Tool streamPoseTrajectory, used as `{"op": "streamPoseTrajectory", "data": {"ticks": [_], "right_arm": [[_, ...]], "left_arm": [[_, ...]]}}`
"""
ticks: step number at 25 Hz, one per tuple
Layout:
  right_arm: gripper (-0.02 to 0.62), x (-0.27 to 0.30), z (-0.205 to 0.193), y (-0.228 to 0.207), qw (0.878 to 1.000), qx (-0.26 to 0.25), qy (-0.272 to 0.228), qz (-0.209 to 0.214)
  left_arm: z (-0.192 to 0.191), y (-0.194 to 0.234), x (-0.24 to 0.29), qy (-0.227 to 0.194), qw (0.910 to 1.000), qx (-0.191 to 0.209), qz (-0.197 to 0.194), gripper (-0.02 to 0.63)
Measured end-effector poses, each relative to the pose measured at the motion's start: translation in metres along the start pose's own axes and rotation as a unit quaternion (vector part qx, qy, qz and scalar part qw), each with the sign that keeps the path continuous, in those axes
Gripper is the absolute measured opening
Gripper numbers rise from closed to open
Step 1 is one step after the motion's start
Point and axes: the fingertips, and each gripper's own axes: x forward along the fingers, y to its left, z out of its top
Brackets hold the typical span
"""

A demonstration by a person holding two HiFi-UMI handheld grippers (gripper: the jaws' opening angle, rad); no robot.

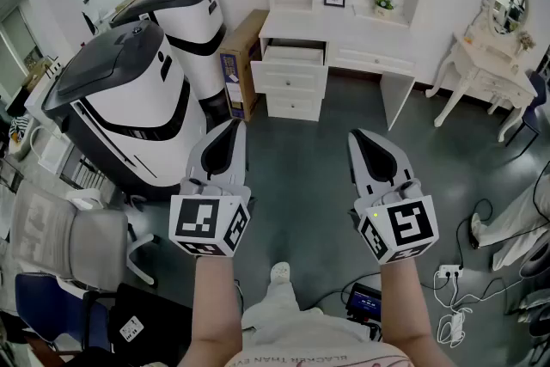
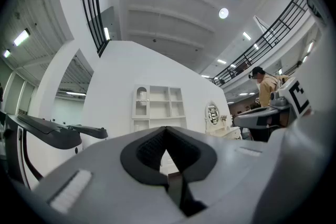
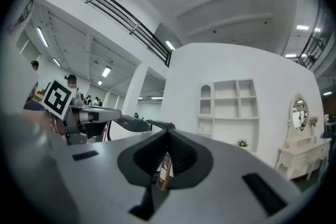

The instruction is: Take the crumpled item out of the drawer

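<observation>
Head view: left gripper [image 1: 230, 125] and right gripper [image 1: 357, 135] are being held closed and empty over the dark floor [image 1: 296, 185]; the drawer [image 1: 292, 56] of the white desk [image 1: 369, 58] is being shown open.

two grippers [image 1: 231, 126] [image 1: 358, 136], two large machines [image 1: 129, 90] [image 1: 185, 9], one open drawer [image 1: 294, 54].

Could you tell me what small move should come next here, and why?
Probably step toward the white desk: its top drawer stands open, but the left tool and right tool, both shut and empty, are far from it.
</observation>
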Motion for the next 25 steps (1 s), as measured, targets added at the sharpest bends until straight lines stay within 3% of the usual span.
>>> {"op": "streamPoseTrajectory", "data": {"ticks": [13, 25], "right_arm": [[0.006, 0.109, -0.003, -0.003, 1.0, -0.005, -0.005, -0.025], [0.006, 0.152, -0.012, -0.011, 1.0, -0.009, 0.001, -0.03]], "left_arm": [[-0.019, 0.088, 0.08, -0.013, 0.9996, -0.014, -0.021, 0.006], [-0.033, 0.114, 0.114, -0.011, 0.9994, -0.012, -0.031, 0.006]]}}
